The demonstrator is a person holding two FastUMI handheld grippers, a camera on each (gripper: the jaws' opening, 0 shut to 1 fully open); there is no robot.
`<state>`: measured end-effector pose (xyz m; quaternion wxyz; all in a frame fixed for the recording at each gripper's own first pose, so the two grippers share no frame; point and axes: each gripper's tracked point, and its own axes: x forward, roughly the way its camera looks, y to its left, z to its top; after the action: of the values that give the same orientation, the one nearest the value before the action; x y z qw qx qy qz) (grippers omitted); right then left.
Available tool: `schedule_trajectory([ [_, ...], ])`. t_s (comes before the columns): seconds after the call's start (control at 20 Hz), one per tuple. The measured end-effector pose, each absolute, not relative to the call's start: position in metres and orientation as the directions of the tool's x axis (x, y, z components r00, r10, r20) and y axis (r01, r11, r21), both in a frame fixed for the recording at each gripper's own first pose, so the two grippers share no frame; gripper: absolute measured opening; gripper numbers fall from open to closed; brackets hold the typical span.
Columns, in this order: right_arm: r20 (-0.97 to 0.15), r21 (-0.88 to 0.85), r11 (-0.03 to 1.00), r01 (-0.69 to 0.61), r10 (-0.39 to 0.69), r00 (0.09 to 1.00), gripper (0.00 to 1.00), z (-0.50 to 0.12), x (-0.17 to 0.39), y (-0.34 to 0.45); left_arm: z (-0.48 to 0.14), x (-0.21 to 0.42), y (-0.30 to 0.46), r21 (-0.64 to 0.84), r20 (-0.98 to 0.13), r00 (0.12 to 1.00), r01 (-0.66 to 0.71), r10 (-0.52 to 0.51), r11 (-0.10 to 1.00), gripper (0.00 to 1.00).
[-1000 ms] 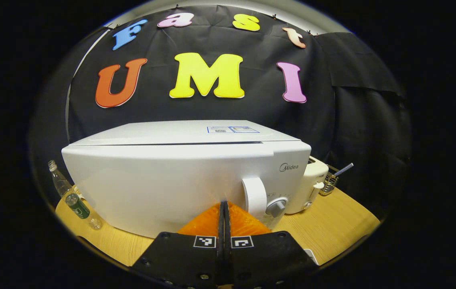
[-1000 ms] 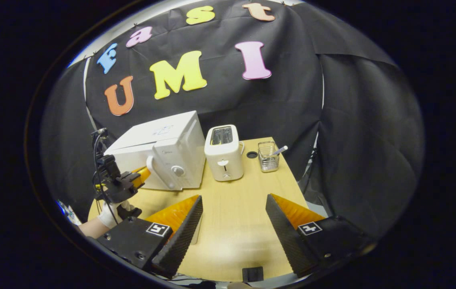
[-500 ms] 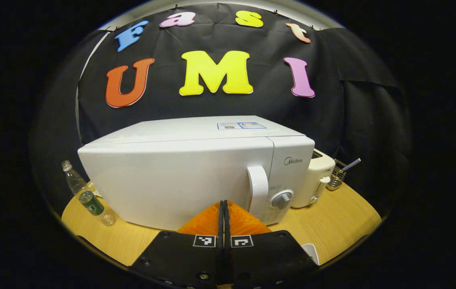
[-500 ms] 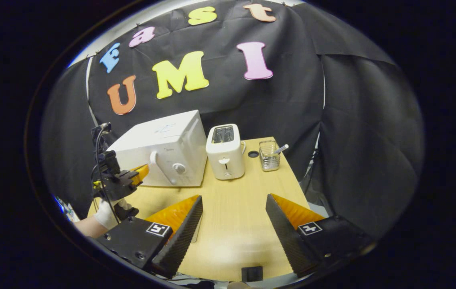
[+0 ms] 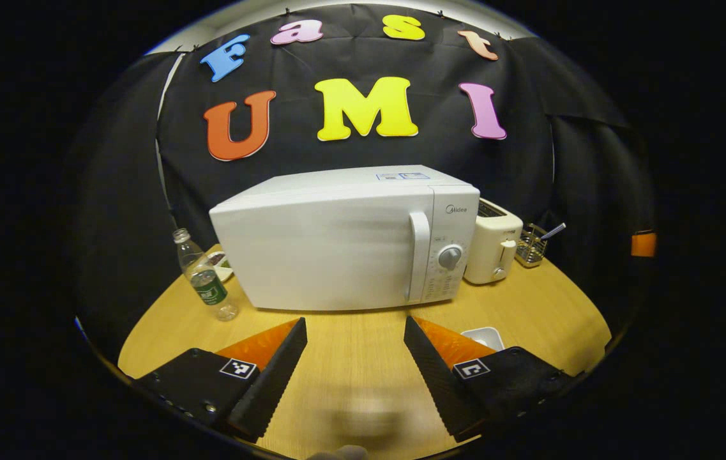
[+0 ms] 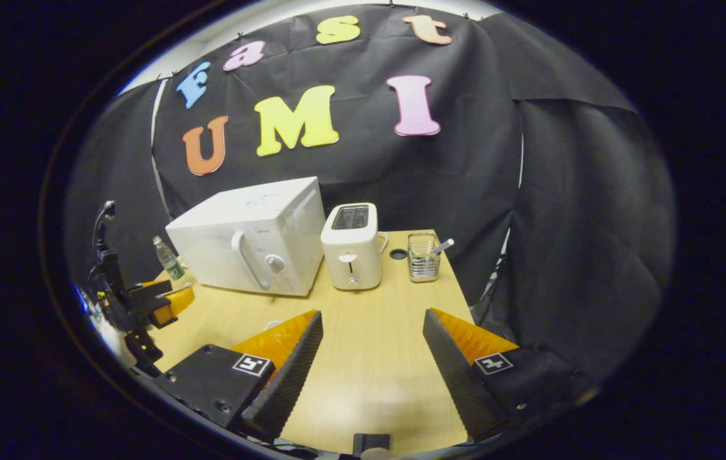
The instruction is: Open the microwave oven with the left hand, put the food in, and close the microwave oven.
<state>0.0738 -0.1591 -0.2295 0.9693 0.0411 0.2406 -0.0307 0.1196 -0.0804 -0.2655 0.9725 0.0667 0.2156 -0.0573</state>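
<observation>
The white microwave (image 5: 337, 243) stands on the wooden table (image 5: 350, 358) with its door closed and its handle (image 5: 419, 255) at the right of the door. My left gripper (image 5: 355, 322) hangs open a good way in front of it, nothing between its fingers. A small white dish (image 5: 483, 335) lies just beyond its right finger. In the right gripper view the microwave (image 6: 244, 246) sits at the back left. The left gripper (image 6: 158, 300) is at the table's left edge. My right gripper (image 6: 373, 314) stands open and empty over the table's middle.
A white toaster (image 5: 495, 246) stands right of the microwave, with a wire basket (image 5: 532, 246) holding a utensil beyond it. A plastic bottle (image 5: 206, 278) stands left of the microwave, a small dish (image 5: 219, 260) behind it. The toaster (image 6: 351, 246) and basket (image 6: 423, 255) lie ahead of my right gripper.
The microwave door, ajar a second ago, has swung shut under the shut left gripper. That gripper then drew back from the door and opened. The right gripper has barely moved.
</observation>
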Motion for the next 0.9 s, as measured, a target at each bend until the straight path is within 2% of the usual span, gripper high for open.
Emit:
schedule_trajectory([
  [0.2, -0.444, 0.082, 0.989, 0.122, -0.074, 0.893, 1.00, -0.220, 0.060, -0.159, -0.231, 0.090, -0.094, 0.069, -0.403, 0.909, 0.149, -0.110, 0.986, 0.96],
  [0.4, -0.371, 0.072, 0.989, 0.132, -0.096, 0.923, 1.00, -0.176, 0.040, -0.135, -0.163, 0.066, -0.098, 0.058, -0.302, 0.939, 0.187, -0.161, 0.981, 0.96],
  [0.45, -0.350, 0.064, 0.989, 0.129, -0.099, 0.931, 0.91, -0.162, 0.035, -0.127, -0.146, 0.059, -0.095, 0.069, -0.274, 0.948, 0.187, -0.161, 0.980, 0.97],
  [0.5, -0.326, 0.060, 0.990, 0.127, -0.101, 0.940, 1.00, -0.148, 0.030, -0.120, -0.129, 0.052, -0.090, 0.075, -0.243, 0.956, 0.190, -0.167, 0.979, 0.96],
  [0.8, -0.159, 0.059, 0.990, 0.130, -0.120, 0.980, 1.00, -0.055, -0.006, -0.085, -0.056, 0.008, -0.043, 0.091, -0.140, 0.979, 0.165, -0.151, 0.982, 0.96],
  [0.85, -0.138, 0.052, 0.990, 0.129, -0.121, 0.983, 0.90, -0.042, -0.012, -0.078, -0.046, 0.003, -0.033, 0.096, -0.122, 0.982, 0.155, -0.143, 0.983, 0.96],
  [0.9, -0.115, 0.046, 0.991, 0.127, -0.121, 0.986, 1.00, -0.033, -0.018, -0.072, -0.036, -0.001, -0.024, 0.105, -0.093, 0.987, 0.144, -0.134, 0.984, 0.96],
])
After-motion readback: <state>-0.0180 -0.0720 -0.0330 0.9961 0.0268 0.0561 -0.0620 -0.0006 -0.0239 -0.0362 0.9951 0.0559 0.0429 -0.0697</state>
